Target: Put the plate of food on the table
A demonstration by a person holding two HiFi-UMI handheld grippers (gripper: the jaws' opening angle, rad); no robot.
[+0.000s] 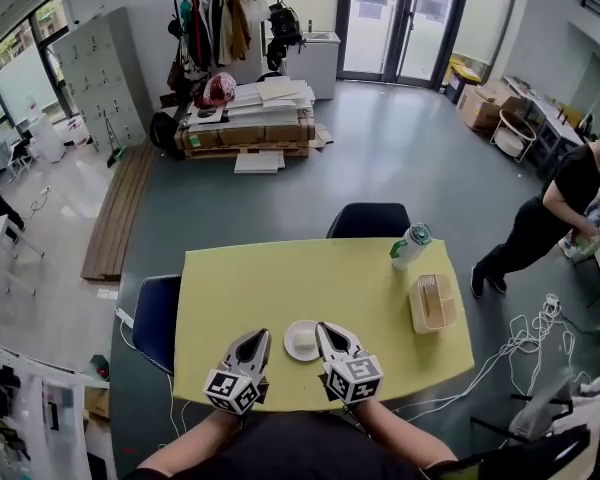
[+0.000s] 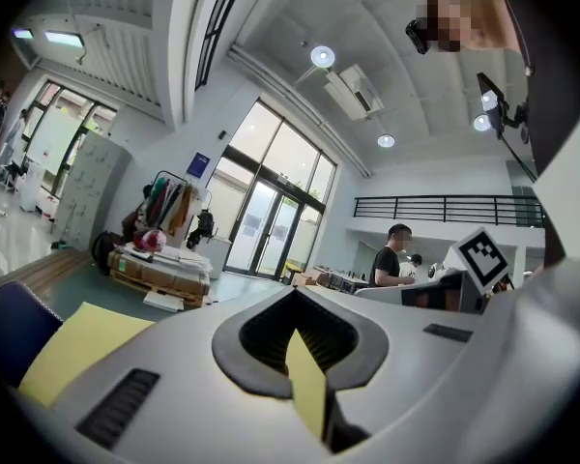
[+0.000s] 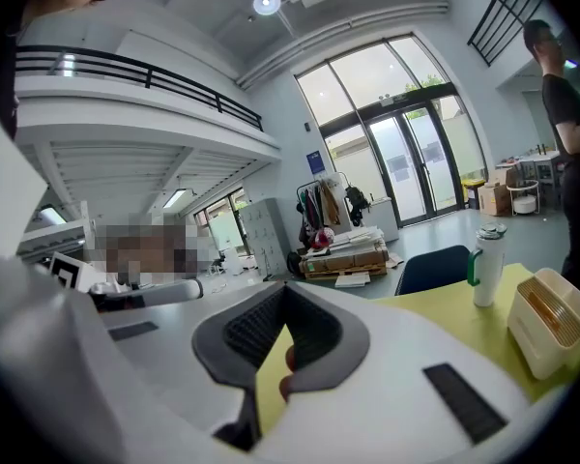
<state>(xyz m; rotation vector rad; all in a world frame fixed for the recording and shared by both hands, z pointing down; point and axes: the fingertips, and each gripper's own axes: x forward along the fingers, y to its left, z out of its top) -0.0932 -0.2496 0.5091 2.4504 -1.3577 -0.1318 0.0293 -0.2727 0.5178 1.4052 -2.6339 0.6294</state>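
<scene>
Yellow table (image 1: pixel 270 288) — left claw (image 1: pixel 261 336), right claw (image 1: pixel 325 328) shut, side by side

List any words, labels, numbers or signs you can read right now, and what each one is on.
No text is readable in any view.
Blue wall sign: too small to read.
Notices on the glass doors: blurred, unreadable.
Square markers: black-and-white patterns only, no words.

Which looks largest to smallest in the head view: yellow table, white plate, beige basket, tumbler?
1. yellow table
2. beige basket
3. white plate and tumbler: too alike to rank.
</scene>
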